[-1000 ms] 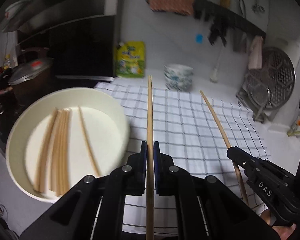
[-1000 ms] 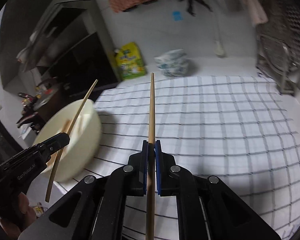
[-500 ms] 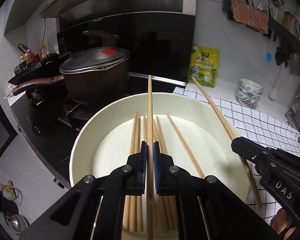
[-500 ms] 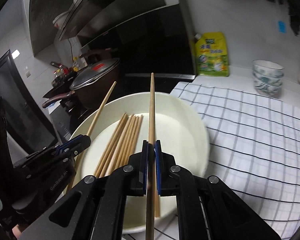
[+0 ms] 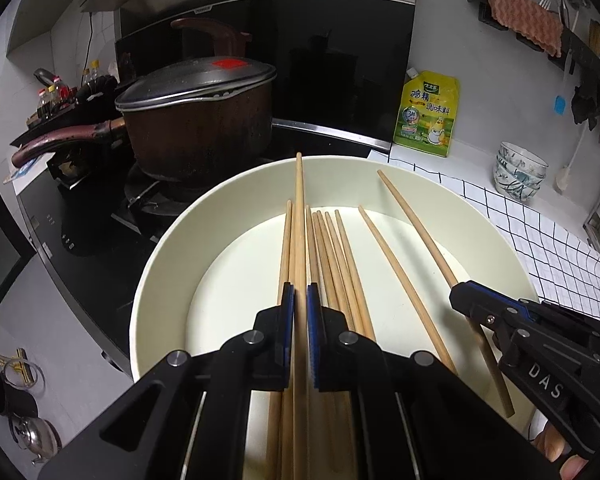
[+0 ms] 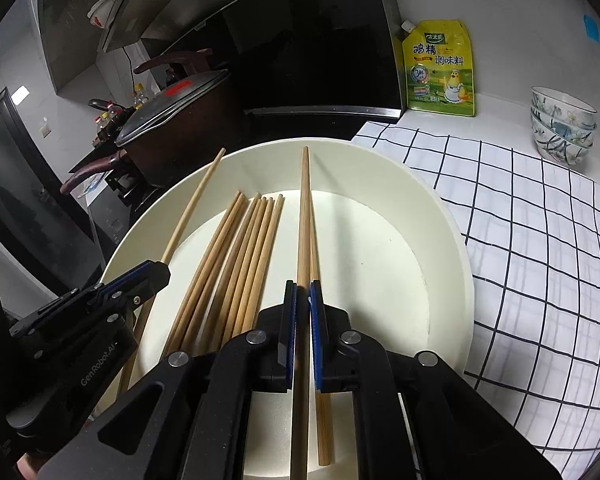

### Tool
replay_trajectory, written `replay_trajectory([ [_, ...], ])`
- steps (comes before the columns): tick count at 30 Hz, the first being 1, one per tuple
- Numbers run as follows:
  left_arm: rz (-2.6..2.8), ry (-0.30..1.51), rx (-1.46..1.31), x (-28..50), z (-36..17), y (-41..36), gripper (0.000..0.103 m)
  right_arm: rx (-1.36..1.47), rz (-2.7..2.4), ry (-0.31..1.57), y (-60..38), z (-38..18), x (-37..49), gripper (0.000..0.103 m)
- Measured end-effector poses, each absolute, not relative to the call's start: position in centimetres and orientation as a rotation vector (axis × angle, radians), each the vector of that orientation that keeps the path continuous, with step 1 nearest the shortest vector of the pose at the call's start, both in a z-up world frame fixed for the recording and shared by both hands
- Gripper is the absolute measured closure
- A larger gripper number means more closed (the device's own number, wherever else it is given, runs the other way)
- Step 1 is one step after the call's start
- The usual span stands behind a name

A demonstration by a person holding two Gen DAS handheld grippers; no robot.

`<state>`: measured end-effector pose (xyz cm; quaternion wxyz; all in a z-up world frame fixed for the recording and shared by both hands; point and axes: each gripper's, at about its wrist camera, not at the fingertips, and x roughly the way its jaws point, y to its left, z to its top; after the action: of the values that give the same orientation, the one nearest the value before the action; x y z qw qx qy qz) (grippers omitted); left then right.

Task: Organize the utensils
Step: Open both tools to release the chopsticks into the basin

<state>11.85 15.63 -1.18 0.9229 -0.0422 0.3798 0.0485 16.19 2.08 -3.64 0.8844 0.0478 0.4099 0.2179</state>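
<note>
1. Your left claw points forward and down, and its blue-padded jaws are easing apart around a thin wooden chopstick.
2. Your right claw tilts down likewise and is clamped on a second wooden chopstick.
3. The two claws sit side by side.

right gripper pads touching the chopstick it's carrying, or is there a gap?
Touching. The right wrist view shows the right gripper with both blue pads pressed against the held chopstick, no gap on either side, over the cream basin.
</note>
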Motion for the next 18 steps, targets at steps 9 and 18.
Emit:
replay_trajectory([
  [9,0.149,0.726,-0.103,10.1,-0.1,16.5,0.035,0.086,0.421,0.801,1.3,-2.6,14.8,0.092],
  [18,0.168,0.737,-0.095,8.7,-0.1,17.2,0.024,0.095,0.393,0.793,0.7,-2.6,12.7,0.079],
])
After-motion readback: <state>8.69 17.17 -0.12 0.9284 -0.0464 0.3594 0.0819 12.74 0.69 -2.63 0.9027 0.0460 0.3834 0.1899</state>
